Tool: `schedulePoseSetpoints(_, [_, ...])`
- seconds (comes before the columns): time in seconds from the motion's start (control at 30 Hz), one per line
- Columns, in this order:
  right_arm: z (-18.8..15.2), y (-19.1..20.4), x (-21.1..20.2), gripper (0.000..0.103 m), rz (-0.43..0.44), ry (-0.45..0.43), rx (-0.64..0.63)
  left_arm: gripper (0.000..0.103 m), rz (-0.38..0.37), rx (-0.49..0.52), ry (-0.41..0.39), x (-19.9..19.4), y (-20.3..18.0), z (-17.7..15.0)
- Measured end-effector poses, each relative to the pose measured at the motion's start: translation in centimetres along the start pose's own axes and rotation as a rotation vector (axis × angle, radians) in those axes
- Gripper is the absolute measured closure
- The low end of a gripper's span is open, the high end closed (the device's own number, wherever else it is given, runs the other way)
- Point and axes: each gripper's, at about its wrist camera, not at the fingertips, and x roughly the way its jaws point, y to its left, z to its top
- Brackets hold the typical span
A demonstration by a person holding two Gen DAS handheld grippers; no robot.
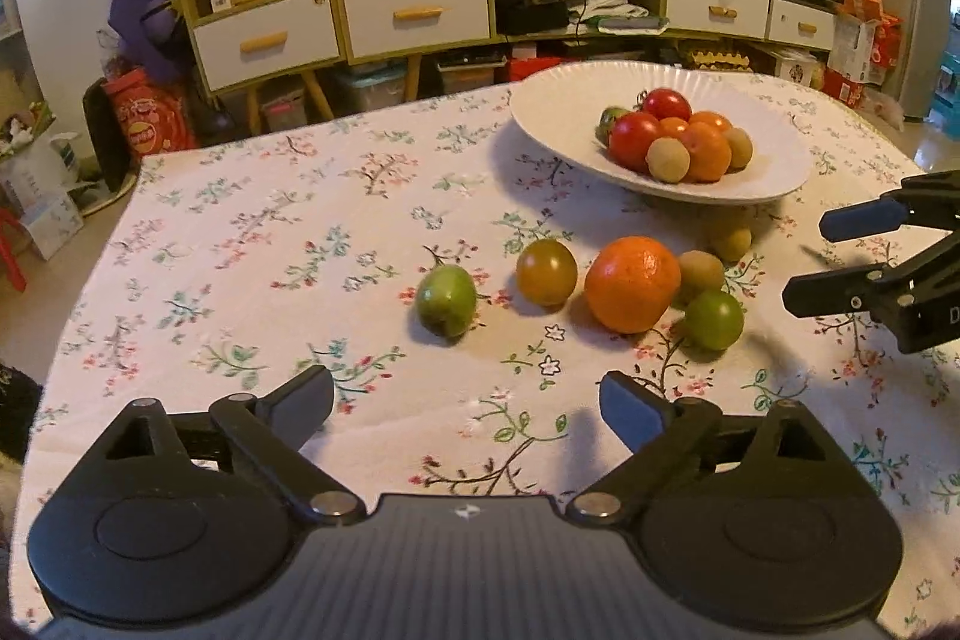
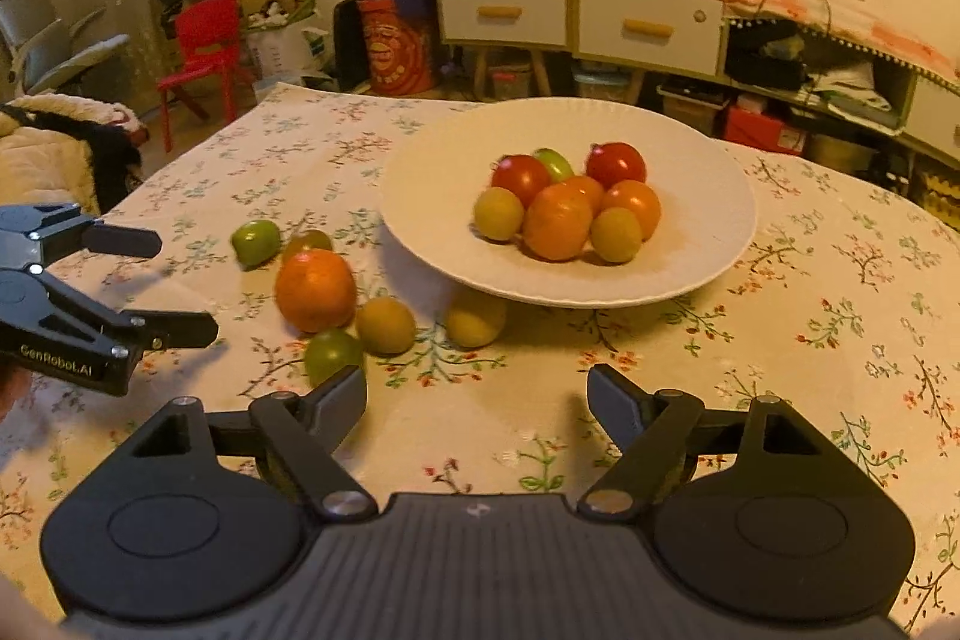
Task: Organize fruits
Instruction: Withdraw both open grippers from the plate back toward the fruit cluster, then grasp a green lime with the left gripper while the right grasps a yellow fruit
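Loose fruits lie on the tablecloth ahead of both empty, wide-spread tools.

1 plate w/ 9 fruits; 6 loose fruits on tablecloth.

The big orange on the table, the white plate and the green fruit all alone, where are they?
big orange (image 1: 630,283), left wrist view, middle of its peel.
white plate (image 1: 552,100), left wrist view, bare rim.
green fruit (image 1: 446,300), left wrist view, its middle.
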Motion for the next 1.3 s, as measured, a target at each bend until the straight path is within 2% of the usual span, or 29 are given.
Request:
schedulePoseSetpoints(0.17, [-0.3, -0.4, 0.9, 0.026, -0.022, 0.018, 0.01, 0.005, 0.03, -0.006, 0.004, 1.3, 0.1, -0.2])
schedulePoseSetpoints(0.3, [-0.5, -0.3, 1.6, 0.031, -0.053, 0.0, 0.009, 0.005, 0.02, -0.091, -0.002, 1.8, 1.0, -0.3])
schedulePoseSetpoints(0.4, [-0.2, -0.3, 1.9, 0.035, -0.071, -0.022, 0.008, 0.007, 0.038, -0.136, -0.018, 2.0, 1.2, -0.3])
schedulePoseSetpoints(0.63, [0.1, 0.3, 2.5, 0.045, -0.081, -0.056, -0.014, 0.029, 0.034, -0.147, -0.048, 2.4, 1.0, 0.6])
schedulePoseSetpoints(0.87, [0.4, 0.7, 2.5, 0.062, -0.064, -0.058, -0.052, 0.045, 0.037, -0.16, -0.068, 2.7, 1.5, 0.9])
schedulePoseSetpoints(0.93, [0.5, 0.8, 2.5, 0.065, -0.058, -0.059, -0.057, 0.054, 0.036, -0.165, -0.074, 2.7, 1.7, 0.9])
schedulePoseSetpoints(1.07, [0.6, 0.7, 2.5, 0.078, -0.036, -0.057, -0.056, 0.067, 0.039, -0.184, -0.078, 2.8, 2.2, 1.1])
schedulePoseSetpoints(1.1, [0.6, 0.8, 2.4, 0.079, -0.029, -0.055, -0.056, 0.075, 0.038, -0.188, -0.076, 2.7, 2.3, 1.2])
schedulePoseSetpoints(1.13, [0.6, 0.9, 2.4, 0.079, -0.029, -0.055, -0.059, 0.078, 0.036, -0.19, -0.073, 2.7, 2.4, 1.2])
schedulePoseSetpoints(1.3, [0.6, 1.0, 2.3, 0.079, -0.013, -0.051, -0.059, 0.078, 0.015, -0.22, -0.056, 2.5, 2.6, 1.4])
